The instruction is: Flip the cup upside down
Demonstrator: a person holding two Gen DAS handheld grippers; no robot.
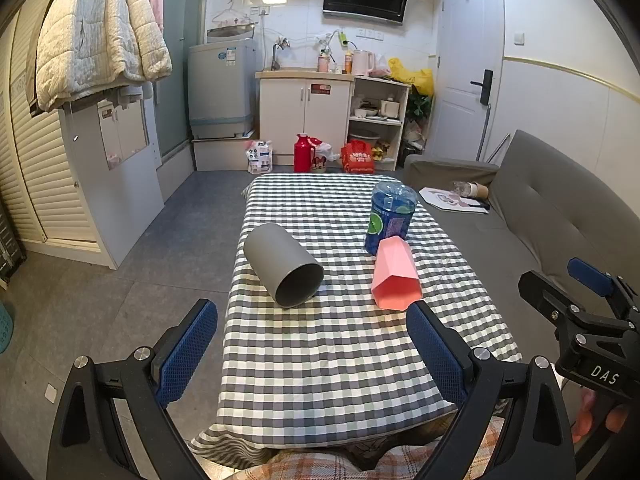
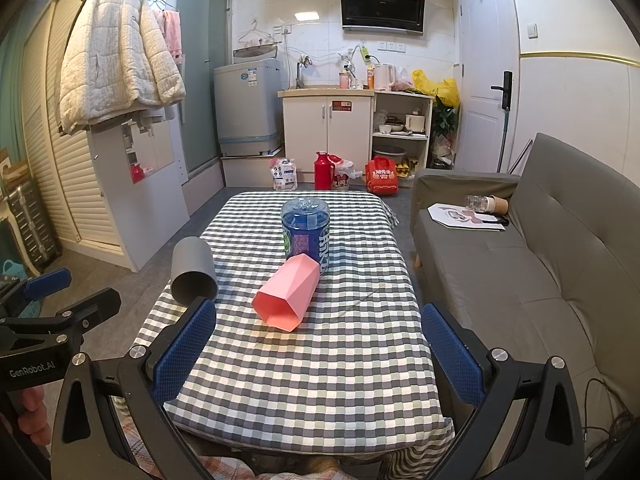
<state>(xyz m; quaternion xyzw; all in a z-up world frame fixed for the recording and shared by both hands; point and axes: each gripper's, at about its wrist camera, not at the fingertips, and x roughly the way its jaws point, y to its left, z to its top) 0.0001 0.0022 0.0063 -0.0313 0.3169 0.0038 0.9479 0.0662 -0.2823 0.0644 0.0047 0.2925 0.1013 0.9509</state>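
Left gripper [image 1: 312, 344]: jaws wide apart, holding nothing, short of the cups.
Right gripper [image 2: 320, 348]: jaws wide apart, holding nothing, above the near bench [image 2: 304, 376] edge.
Grey cup [image 1: 282, 266]: on its side at the bench's left edge, mouth toward me.
Pink cup [image 1: 396, 274]: on its side, base end just beside or touching the bottle [image 1: 390, 216]; I cannot tell which.
Risk 1: a nudge to the grey cup could roll it off the left edge; it is round.
Risk 2: lifting the pink cup may knock the bottle.
Risk 3: 2 cups; the task does not say which.
Writing: "DAS" and "GenRobot.AI" on the grippers; bottle label unreadable.
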